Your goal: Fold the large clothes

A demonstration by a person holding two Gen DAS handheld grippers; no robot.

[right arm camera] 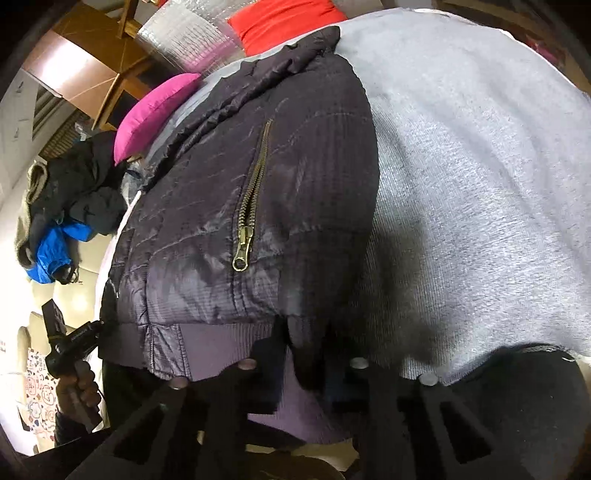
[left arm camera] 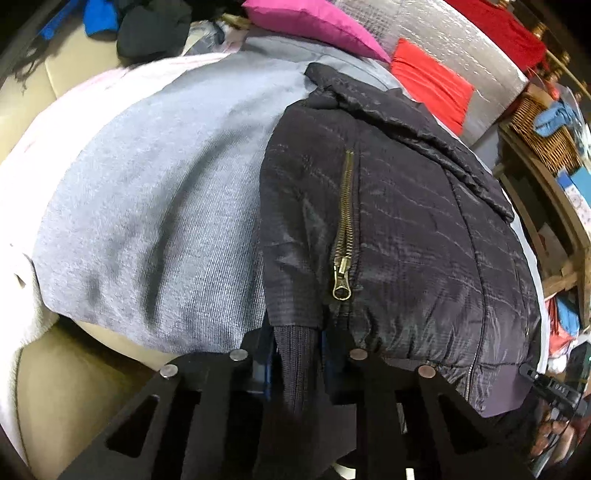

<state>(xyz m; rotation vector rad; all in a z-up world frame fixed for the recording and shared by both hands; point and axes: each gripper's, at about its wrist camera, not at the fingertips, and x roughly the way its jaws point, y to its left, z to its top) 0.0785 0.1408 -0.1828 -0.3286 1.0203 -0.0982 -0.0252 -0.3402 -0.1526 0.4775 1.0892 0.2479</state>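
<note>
A black quilted jacket [left arm camera: 406, 221] with a brass pocket zipper [left arm camera: 345, 229] lies on a grey knit cloth [left arm camera: 166, 203] spread over a beige sofa. At the bottom of the left wrist view, my left gripper [left arm camera: 297, 350] is shut on the jacket's dark ribbed cuff [left arm camera: 299, 373], which hangs between its fingers. In the right wrist view the same jacket [right arm camera: 258, 184] fills the middle, and my right gripper [right arm camera: 304, 354] is shut on a dark corner above the purple ribbed hem [right arm camera: 218, 343]. Each gripper shows at the other view's edge: left gripper [right arm camera: 98, 326], right gripper [left arm camera: 532, 373].
A pink cushion [left arm camera: 314, 22], a red cushion [left arm camera: 432, 85] and a silver quilted sheet [left arm camera: 461, 40] lie behind the jacket. Dark and blue clothes [right arm camera: 70, 221] are piled on the sofa. A wicker basket [left arm camera: 543, 133] and wooden shelves [left arm camera: 554, 206] stand to the side.
</note>
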